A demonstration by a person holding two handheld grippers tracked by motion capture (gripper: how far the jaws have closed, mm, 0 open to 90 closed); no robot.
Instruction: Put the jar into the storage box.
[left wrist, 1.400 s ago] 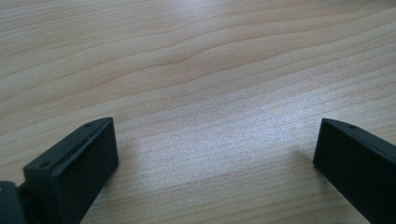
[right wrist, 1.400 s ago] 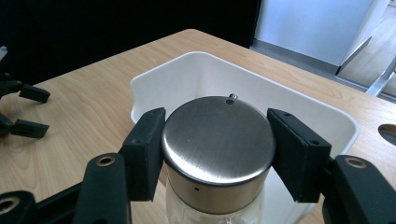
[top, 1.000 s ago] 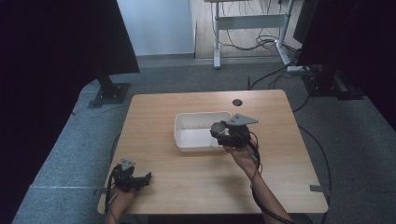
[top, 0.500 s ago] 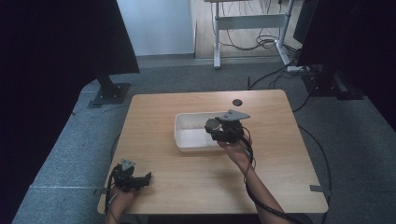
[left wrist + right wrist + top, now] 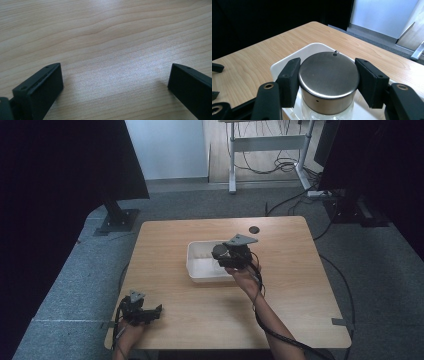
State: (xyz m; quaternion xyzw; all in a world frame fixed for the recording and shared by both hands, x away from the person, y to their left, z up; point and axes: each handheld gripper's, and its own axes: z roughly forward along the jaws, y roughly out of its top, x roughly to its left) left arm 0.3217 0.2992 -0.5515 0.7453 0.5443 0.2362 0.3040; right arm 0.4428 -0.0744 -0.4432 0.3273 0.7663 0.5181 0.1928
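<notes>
- One table (image 5: 300, 300), with one white tray (image 5: 200, 265) at its centre.
- Two grippers: right gripper (image 5: 327, 80) clamps one jar (image 5: 328, 82) over the tray; left gripper (image 5: 142, 312), at 7 o'clock, gapes wide.
- Right gripper view alone reveals the jar's steel lid (image 5: 328, 73).

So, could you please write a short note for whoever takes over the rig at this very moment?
Right hand-held gripper: shut on the metal lid of a glass jar, held above the white tray at mid-table.
Left hand-held gripper: open, holding nothing, low over the bare wooden table at its near left corner.
Done: jar grasped and brought over the tray.
Left: most likely lower the jar into the tray and release; I cannot tell whether it touches the tray floor yet.
</notes>
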